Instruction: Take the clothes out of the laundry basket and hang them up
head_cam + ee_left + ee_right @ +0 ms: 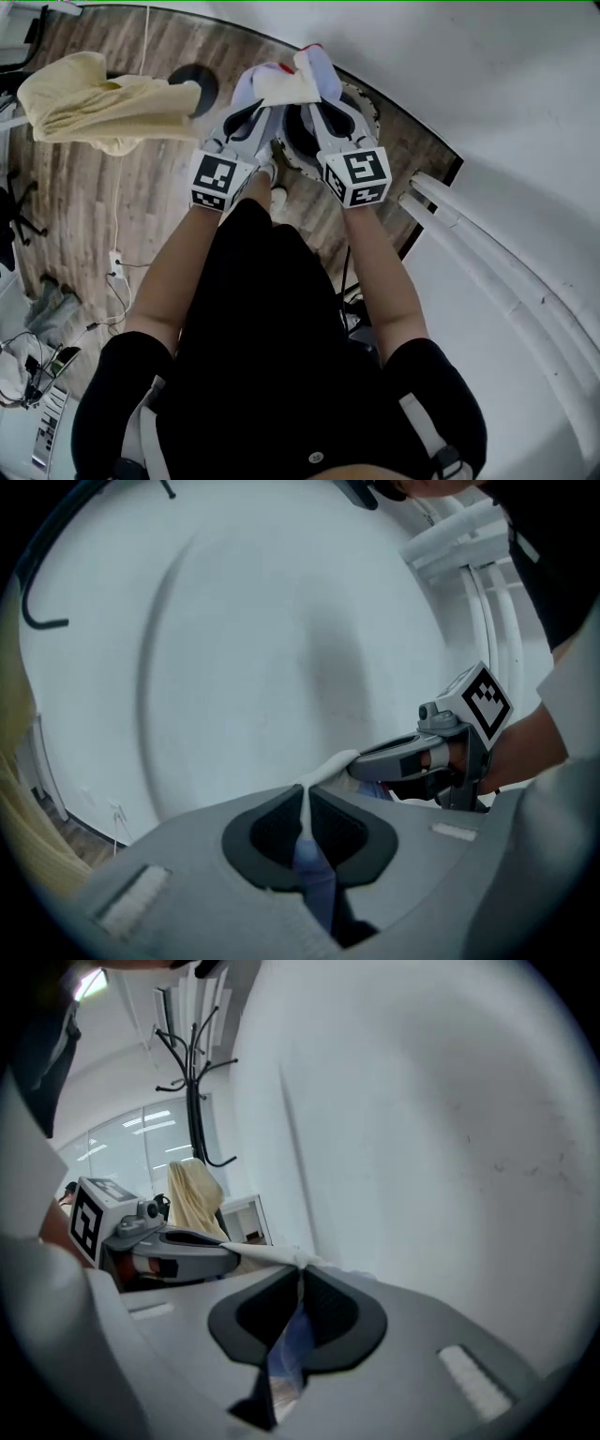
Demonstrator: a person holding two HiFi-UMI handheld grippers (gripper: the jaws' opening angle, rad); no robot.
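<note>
Holding 1 garment on 2 pinches, above the basket

Pinching a thin fold of the white and lavender garment (281,80) in the left gripper (305,803), jaws clamped tight; pinching the same edge in the right gripper (300,1293), likewise clamped, with a short taut span between the 2. Held high in front of the white wall, over what looks like the laundry basket (367,108) on the floor. Judged light, thin and fully limp: expect sag and swing from any pinch point. Probably smooth, so some slip risk on so small a bite; deeper bite safer. Best taken at the top hem or shoulders, 1 grip per side, keeping the span open for draping. Hanging target likely the coat rack (192,1082), already carrying 1 cream garment (103,103), with bare hooks at the top
</note>
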